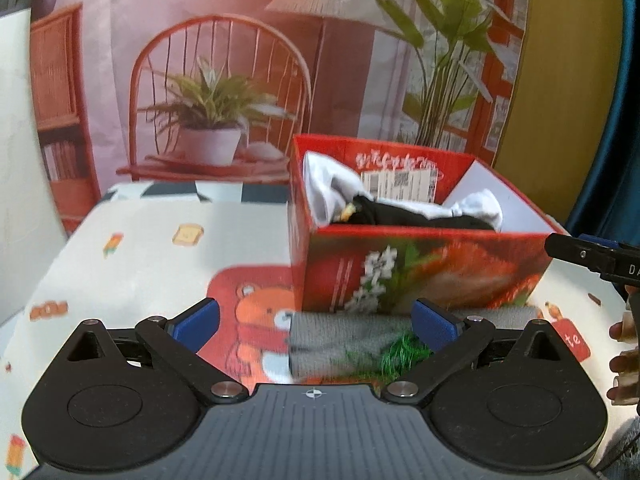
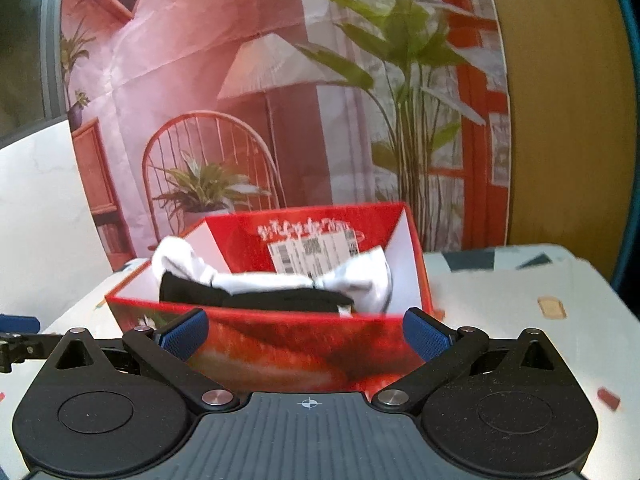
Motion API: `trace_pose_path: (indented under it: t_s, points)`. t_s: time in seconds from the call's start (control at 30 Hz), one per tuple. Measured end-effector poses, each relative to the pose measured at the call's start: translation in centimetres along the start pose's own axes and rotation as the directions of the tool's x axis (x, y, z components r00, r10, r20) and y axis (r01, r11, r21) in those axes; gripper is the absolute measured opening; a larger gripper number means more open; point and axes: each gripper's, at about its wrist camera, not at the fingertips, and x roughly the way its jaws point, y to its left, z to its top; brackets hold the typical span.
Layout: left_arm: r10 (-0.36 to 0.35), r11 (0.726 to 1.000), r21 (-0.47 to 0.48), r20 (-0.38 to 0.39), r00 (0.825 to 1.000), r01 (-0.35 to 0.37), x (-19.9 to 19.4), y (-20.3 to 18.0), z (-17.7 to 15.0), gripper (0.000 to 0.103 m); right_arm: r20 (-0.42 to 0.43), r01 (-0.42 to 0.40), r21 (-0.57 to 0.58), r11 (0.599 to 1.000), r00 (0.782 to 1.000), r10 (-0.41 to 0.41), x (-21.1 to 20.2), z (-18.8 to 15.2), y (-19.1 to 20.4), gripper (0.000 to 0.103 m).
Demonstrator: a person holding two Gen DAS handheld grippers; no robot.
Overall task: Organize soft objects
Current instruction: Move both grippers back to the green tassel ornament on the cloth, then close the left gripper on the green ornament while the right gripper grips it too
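A red cardboard box (image 1: 420, 272) stands on the table and holds white socks (image 1: 332, 184) and a black sock (image 1: 400, 216). In front of the box lies a grey sock (image 1: 352, 340) with a green pattern. My left gripper (image 1: 316, 328) is open just above it, the grey sock between its blue pads (image 1: 196, 324). In the right wrist view the same box (image 2: 280, 352) fills the middle, with white socks (image 2: 356, 276) and a black sock (image 2: 256, 296) inside. My right gripper (image 2: 306, 336) is open against the box's near wall, nothing in it.
The table wears a cream cloth (image 1: 140, 256) with a bear print (image 1: 260, 312). A printed backdrop (image 1: 240, 60) of a chair and plants hangs behind. The right gripper's finger (image 1: 592, 256) and a person's hand (image 1: 624, 360) show at the right edge.
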Motion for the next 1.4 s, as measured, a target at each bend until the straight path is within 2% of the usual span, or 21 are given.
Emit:
trace_pose_path:
  t_s: [0.17, 0.33, 0.4, 0.57, 0.7, 0.87, 1.03, 1.1, 1.17, 1.23, 1.4]
  points:
    - [-0.014, 1.0, -0.017, -0.037, 0.999, 0.013, 1.0, 0.4, -1.3, 0.103, -0.033, 0.013, 0.005, 1.0, 0.999, -0.013, 0.2, -2.0, -0.7, 0.103]
    - [-0.051, 0.998, -0.031, -0.068, 0.996, 0.049, 2.3, 0.6, -2.1, 0.102, -0.145, -0.024, 0.012, 1.0, 0.989, 0.025, 1.3, -4.1, -0.6, 0.103]
    - [-0.07, 0.997, -0.033, -0.081, 0.994, 0.068, 2.7, 0.4, -2.4, 0.099, -0.193, -0.036, 0.018, 0.999, 0.98, 0.039, 1.8, -5.1, -0.1, 0.103]
    - [-0.112, 0.993, -0.032, -0.125, 0.986, 0.109, 3.8, -0.6, -3.6, 0.09, -0.248, -0.06, -0.002, 0.998, 0.967, 0.058, 2.7, -7.6, 1.3, 0.101]
    - [-0.154, 0.988, -0.033, -0.154, 0.976, 0.15, 4.6, -1.6, -4.4, 0.088, -0.286, -0.11, -0.045, 0.993, 0.954, 0.092, 3.2, -8.7, 2.5, 0.097]
    - [-0.2, 0.98, -0.021, -0.168, 0.965, 0.2, 5.7, -3.3, -4.2, 0.083, -0.311, -0.141, -0.117, 0.983, 0.945, 0.098, 4.1, -9.3, 3.7, 0.084]
    - [-0.233, 0.972, -0.005, -0.165, 0.958, 0.236, 6.4, -4.9, -3.7, 0.08, -0.329, -0.155, -0.141, 0.978, 0.939, 0.101, 5.0, -9.9, 4.3, 0.076]
    - [-0.242, 0.97, -0.008, -0.169, 0.955, 0.244, 6.6, -5.2, -3.6, 0.076, -0.328, -0.167, -0.162, 0.972, 0.939, 0.107, 5.2, -10.0, 4.5, 0.07]
    - [-0.254, 0.967, -0.019, -0.174, 0.951, 0.254, 6.9, -5.3, -3.7, 0.073, -0.328, -0.185, -0.172, 0.968, 0.937, 0.121, 5.3, -10.0, 4.8, 0.059]
    - [-0.262, 0.965, -0.031, -0.18, 0.948, 0.261, 7.0, -5.3, -3.7, 0.072, -0.33, -0.201, -0.17, 0.965, 0.934, 0.137, 5.4, -9.8, 5.0, 0.054]
    - [-0.262, 0.965, -0.07, -0.187, 0.947, 0.254, 7.1, -4.4, -3.9, 0.066, -0.338, -0.253, -0.168, 0.953, 0.923, 0.186, 5.8, -9.7, 6.1, 0.049]
